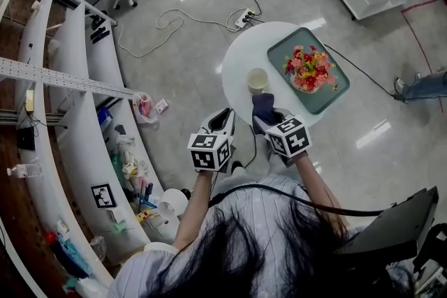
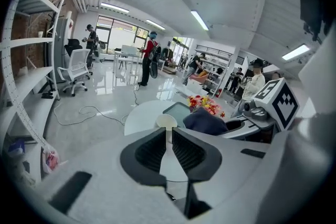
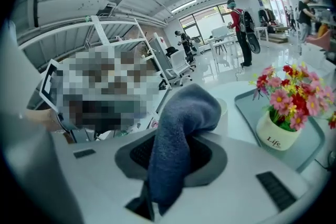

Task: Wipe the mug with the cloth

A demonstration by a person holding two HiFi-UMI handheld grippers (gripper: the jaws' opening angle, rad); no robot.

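Observation:
A pale mug (image 1: 257, 80) stands upright near the front of the round white table (image 1: 237, 59). My right gripper (image 1: 269, 119) is just in front of it, shut on a dark blue cloth (image 1: 264, 108) that bunches up above the jaws. In the right gripper view the cloth (image 3: 181, 123) fills the jaws and hides most of the mug (image 3: 223, 107). My left gripper (image 1: 226, 118) is to the left of the right one, off the table's edge, shut with nothing in it. In the left gripper view the mug (image 2: 167, 121) stands beyond the closed jaws, with the cloth (image 2: 206, 120) to its right.
A green tray (image 1: 335, 95) on the table's right side holds a white pot of flowers (image 1: 309, 70). Cables and a power strip (image 1: 244, 17) lie on the floor beyond the table. White shelving (image 1: 77, 115) runs along the left.

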